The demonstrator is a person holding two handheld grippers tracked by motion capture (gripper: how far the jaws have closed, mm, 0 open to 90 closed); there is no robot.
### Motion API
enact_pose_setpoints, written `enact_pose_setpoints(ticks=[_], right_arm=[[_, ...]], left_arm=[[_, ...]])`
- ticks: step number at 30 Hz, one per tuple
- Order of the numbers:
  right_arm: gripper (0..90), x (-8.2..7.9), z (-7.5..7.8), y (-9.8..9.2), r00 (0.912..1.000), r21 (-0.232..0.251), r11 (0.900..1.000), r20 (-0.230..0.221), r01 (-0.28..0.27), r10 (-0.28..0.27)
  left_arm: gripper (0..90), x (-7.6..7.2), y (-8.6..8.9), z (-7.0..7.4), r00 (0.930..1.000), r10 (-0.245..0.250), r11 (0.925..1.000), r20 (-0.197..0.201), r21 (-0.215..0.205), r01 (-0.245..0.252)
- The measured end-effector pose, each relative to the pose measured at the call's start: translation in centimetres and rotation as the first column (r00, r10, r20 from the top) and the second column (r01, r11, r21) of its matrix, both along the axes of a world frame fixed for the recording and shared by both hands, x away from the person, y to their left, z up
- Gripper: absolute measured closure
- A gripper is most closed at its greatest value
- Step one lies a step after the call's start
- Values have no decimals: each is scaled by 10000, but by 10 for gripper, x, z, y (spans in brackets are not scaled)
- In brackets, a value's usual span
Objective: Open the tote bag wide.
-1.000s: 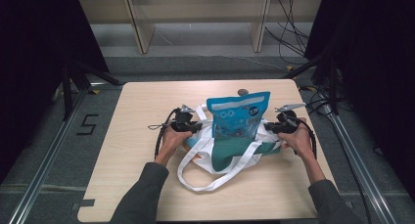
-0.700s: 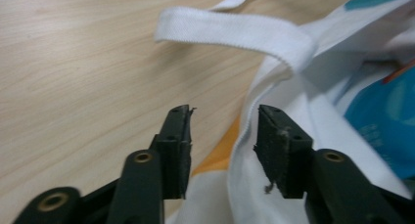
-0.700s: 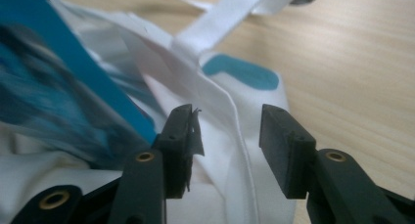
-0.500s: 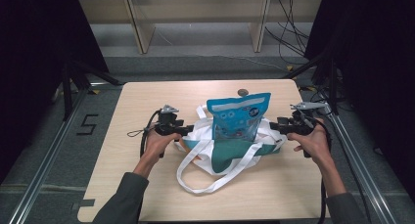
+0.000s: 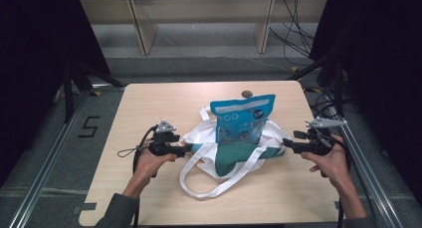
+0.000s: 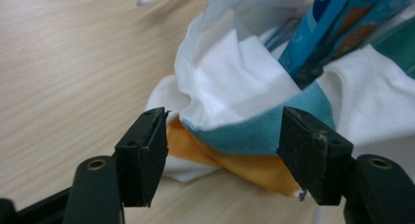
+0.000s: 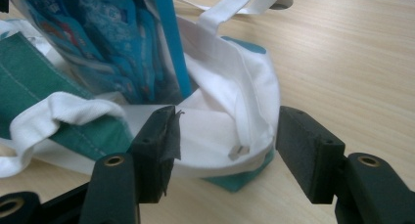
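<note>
Tote bag [image 5: 234,156] lies mid-table [image 5: 149,103], blue pouch [image 5: 242,121] upright in it. Left gripper [image 5: 185,150] & right gripper [image 5: 286,143] flank it at opposite ends, bag's long axis between them. Both jaws have just been opening, now spread, bag fabric between but unpinched.

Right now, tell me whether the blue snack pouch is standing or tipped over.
Standing. The blue snack pouch sits upright inside the tote bag, its top edge well above the slumped cloth.
</note>
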State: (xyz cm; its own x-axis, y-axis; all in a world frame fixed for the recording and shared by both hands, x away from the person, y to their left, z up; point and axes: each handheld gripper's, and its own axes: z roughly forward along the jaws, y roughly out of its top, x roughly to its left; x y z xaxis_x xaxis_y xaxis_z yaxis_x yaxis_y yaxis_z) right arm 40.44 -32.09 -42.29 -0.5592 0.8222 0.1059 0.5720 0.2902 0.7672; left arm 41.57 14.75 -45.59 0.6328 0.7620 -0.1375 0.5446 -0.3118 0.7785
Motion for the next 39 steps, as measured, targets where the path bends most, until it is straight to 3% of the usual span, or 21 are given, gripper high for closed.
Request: enact_pose_setpoints(ticks=[4, 7, 8, 10, 13, 14, 16, 19, 22, 27, 28, 30, 32, 33, 34, 35, 36, 37, 38, 39], right_arm=[[400, -12, -4, -2, 10000, 0, 10000, 75, 6, -6], [393, -19, -9, -3, 9999, 130, 9999, 149, -87, 85], [394, -27, -15, -5, 9999, -78, 9999, -71, -72, 72], [394, -35, -21, -3, 9997, 414, 9991, -252, 74, -64], [393, -40, -30, -4, 9996, 131, 9999, -264, 78, -74], [390, -48, -36, -2, 9979, 300, 9994, -630, 144, -125], [388, -52, -39, -1, 9984, 349, 9994, -563, -26, 45], [385, -58, -40, -1, 9984, 160, 9997, -530, -191, 199], [384, -66, -44, 1, 9984, 236, 9993, -494, -278, 289], [380, -78, -53, 5, 9975, -78, 9996, -645, -283, 278], [379, -78, -54, 5, 9972, -124, 9984, -516, -547, 540], [377, -85, -56, 9, 9961, 48, 9990, -764, -439, 441], [375, -85, -57, 7, 9965, -459, 9963, -460, -725, 704], [374, -88, -58, 8, 9960, -435, 9962, -503, -759, 737], [374, -91, -59, 11, 9953, -56, 9979, -725, -643, 637], [371, -91, -60, 10, 9964, -527, 9961, -515, -703, 676], [369, -94, -60, 12, 9953, -206, 9978, -744, -636, 619], [369, -93, -62, 12, 9965, -241, 9976, -551, -650, 636], [369, -94, -63, 11, 9967, -437, 9972, -565, -606, 580], [367, -95, -63, 12, 9954, -236, 9980, -773, -586, 566]], left_arm=[[316, -13, 0, -3, 9999, -102, 9992, 110, 381, 98], [304, -23, -1, -8, 9999, 65, 9998, 111, 181, -67], [299, -35, -1, -12, 9998, 153, 9998, 127, 145, -155], [295, -43, -2, -14, 9998, 47, 9997, 215, 236, -52], [283, -51, -2, -15, 9998, -48, 9998, 183, 195, 45], [281, -58, -3, -16, 9998, -14, 9999, 209, 143, 11], [280, -70, -3, -16, 9996, -141, 9998, 247, -121, 144], [274, -83, -1, -16, 9989, -326, 9995, 336, -24, 327], [261, -94, 1, -19, 9986, -380, 9987, 378, -318, 392], [231, -106, 5, -25, 9983, -402, 9991, 428, 133, 396], [228, -108, 6, -26, 9981, -491, 9988, 377, 46, 490], [218, -112, 5, -29, 9989, -224, 9991, 420, -362, 239], [196, -116, 5, -32, 9989, -161, 9997, 448, -175, 169], [164, -118, 5, -35, 9990, -132, 9998, 421, -166, 140], [159, -119, 6, -37, 9990, -171, 9999, 402, 7, 171], [158, -119, 6, -38, 9987, -376, 9993, 347, 59, 375], [159, -118, 7, -39, 9979, -488, 9988, 419, 123, 483], [158, -118, 7, -41, 9982, -522, 9985, 299, 153, 517], [159, -117, 7, -41, 9985, -506, 9986, 204, 135, 503], [159, -117, 7, -42, 9994, -319, 9994, 162, 149, 316]])
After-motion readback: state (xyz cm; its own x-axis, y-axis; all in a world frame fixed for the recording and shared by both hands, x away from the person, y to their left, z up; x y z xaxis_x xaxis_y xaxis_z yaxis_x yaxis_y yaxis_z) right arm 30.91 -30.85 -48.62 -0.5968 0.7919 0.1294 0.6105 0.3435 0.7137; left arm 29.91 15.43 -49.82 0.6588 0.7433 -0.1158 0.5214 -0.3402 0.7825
